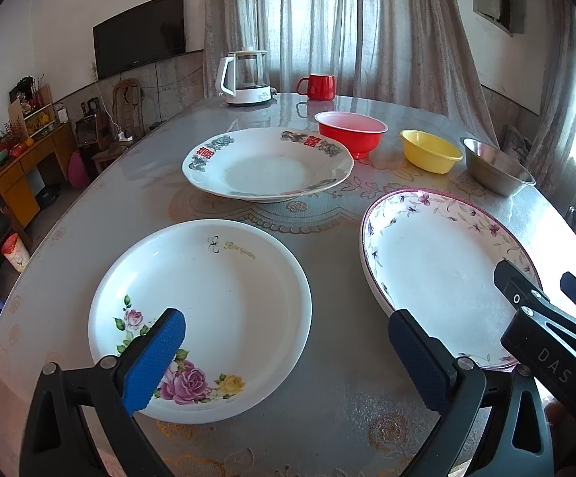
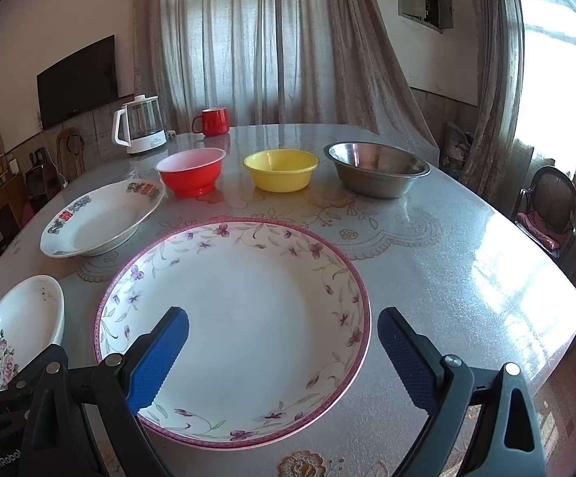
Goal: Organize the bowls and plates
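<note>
Three plates lie on the round table. A white rose plate point(image 1: 208, 310) lies under my open left gripper point(image 1: 288, 357). A purple-rimmed floral plate point(image 2: 232, 326) lies under my open right gripper point(image 2: 284, 357); it also shows in the left wrist view point(image 1: 439, 270). A white plate with red characters point(image 1: 268, 163) lies further back point(image 2: 97, 218). Behind stand a red bowl point(image 2: 192, 171), a yellow bowl point(image 2: 282, 169) and a steel bowl point(image 2: 377, 173). Both grippers are empty and hover above the near edge.
A white glass kettle point(image 2: 141, 127) and a red mug point(image 2: 212, 121) stand at the table's far edge. The table point(image 2: 447, 258) has a glossy grey patterned cover. A chair point(image 2: 550, 206) stands to the right; curtains and a wall TV are behind.
</note>
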A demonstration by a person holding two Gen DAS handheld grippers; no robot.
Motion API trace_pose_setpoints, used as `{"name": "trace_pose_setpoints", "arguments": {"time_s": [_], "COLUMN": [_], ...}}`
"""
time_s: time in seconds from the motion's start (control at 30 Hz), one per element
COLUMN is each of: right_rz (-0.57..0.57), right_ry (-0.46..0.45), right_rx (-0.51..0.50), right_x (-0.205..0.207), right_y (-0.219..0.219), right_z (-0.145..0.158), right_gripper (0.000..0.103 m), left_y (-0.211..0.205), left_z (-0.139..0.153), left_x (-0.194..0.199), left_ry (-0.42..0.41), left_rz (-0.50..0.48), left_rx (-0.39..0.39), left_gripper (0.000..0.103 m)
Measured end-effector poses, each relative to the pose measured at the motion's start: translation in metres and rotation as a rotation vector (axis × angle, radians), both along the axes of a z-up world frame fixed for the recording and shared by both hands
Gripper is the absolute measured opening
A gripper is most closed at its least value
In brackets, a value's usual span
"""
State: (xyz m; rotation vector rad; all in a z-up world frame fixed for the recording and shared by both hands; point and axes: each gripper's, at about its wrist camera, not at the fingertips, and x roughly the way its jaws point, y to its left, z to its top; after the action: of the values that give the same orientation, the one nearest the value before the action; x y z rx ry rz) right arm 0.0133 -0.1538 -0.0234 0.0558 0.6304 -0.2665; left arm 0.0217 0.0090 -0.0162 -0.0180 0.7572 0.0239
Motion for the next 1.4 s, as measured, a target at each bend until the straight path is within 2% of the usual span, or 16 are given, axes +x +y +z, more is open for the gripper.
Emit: {"name": "trace_pose_setpoints", "arguments": {"time_s": [0.43, 0.67, 0.77, 0.9, 1.07, 1.13, 1.2, 1.27, 1.33, 1.4], "right_rz": [0.000, -0.021, -0.032, -0.035, -0.028, -0.005, 0.014, 0.017, 0.021, 0.032], "right_ry": [0.004, 0.003, 0.007, 0.014, 0.023, 0.037, 0.044, 0.061, 0.078, 0.113], "right_rx": [0.026, 0.019, 0.023, 0.025, 0.046, 0.095, 0.146, 0.171, 0.189, 0.201], "right_x": [0.002, 0.001, 0.003, 0.004, 0.006, 0.008, 0.008, 0.009, 0.010, 0.014], "right_y": [-0.008, -0.016, -0.024, -0.036, -0.052, -0.061, -0.071, -0.080, -0.087, -0.091], "right_z": [-0.006, -0.005, -0.004, -0.001, 0.004, 0.005, 0.006, 0.005, 0.004, -0.002], "right_gripper": [0.098, 0.098, 0.098, 0.098, 0.098, 0.098, 0.093, 0.086, 0.065, 0.051], "left_y": [-0.008, -0.014, -0.017, -0.015, -0.021, -0.017, -0.017, -0.018, -0.020, -0.023], "left_z": [-0.003, -0.001, 0.002, 0.011, 0.022, 0.027, 0.028, 0.027, 0.026, 0.025], "left_x": [0.005, 0.006, 0.009, 0.014, 0.024, 0.029, 0.039, 0.048, 0.055, 0.062], "left_ry": [0.018, 0.016, 0.023, 0.033, 0.004, -0.009, 0.021, 0.045, 0.055, 0.064], "left_rz": [-0.011, -0.065, -0.115, -0.170, -0.225, -0.272, -0.315, -0.334, -0.347, -0.354], "left_rx": [0.019, 0.004, -0.030, -0.129, -0.128, -0.193, -0.243, -0.247, -0.249, -0.229], "left_gripper": [0.103, 0.103, 0.103, 0.103, 0.103, 0.103, 0.103, 0.103, 0.103, 0.103]}}
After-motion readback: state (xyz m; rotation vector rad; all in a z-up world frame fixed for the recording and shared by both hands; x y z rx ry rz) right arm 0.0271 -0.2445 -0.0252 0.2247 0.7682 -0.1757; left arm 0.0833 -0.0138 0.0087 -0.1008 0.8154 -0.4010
